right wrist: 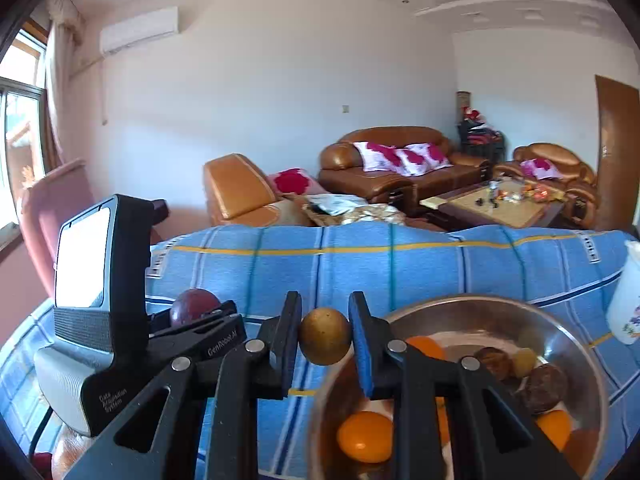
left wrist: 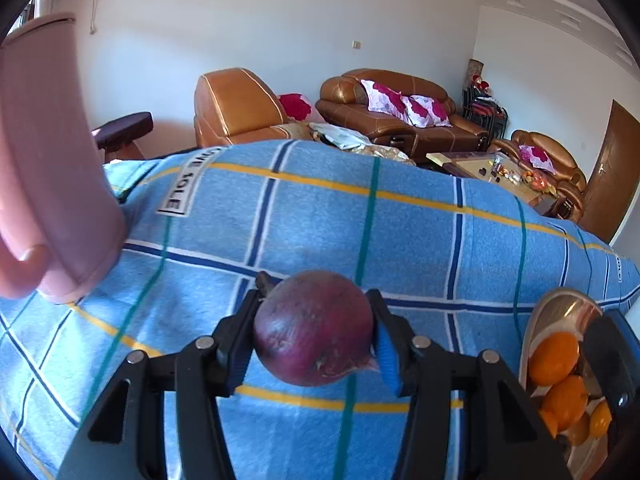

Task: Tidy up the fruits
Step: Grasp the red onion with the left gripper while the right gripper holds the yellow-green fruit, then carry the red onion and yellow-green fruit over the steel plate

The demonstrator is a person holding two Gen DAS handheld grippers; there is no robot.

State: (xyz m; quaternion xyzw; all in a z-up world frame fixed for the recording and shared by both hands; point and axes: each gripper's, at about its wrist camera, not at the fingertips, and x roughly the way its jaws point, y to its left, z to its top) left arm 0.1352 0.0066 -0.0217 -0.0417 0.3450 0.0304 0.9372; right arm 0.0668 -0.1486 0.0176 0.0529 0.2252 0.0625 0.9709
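Note:
My left gripper (left wrist: 315,300) is shut on a round dark-purple fruit (left wrist: 314,328), held just above the blue checked cloth (left wrist: 320,208). The same purple fruit (right wrist: 195,306) shows in the right wrist view, to the left. My right gripper (right wrist: 325,307) is shut on a small yellow-brown fruit (right wrist: 325,336), which hangs beside the left rim of a steel bowl (right wrist: 460,304). The bowl holds oranges (right wrist: 365,436) and several smaller brown and yellow fruits (right wrist: 544,388). In the left wrist view the bowl (left wrist: 560,304) with its oranges (left wrist: 554,358) sits at the right edge.
A tall pink plastic container (left wrist: 52,160) stands on the cloth at the left. A white patterned cup (right wrist: 628,300) stands right of the bowl. Beyond the cloth's far edge are brown leather sofas (right wrist: 400,160) and a low table (right wrist: 500,204).

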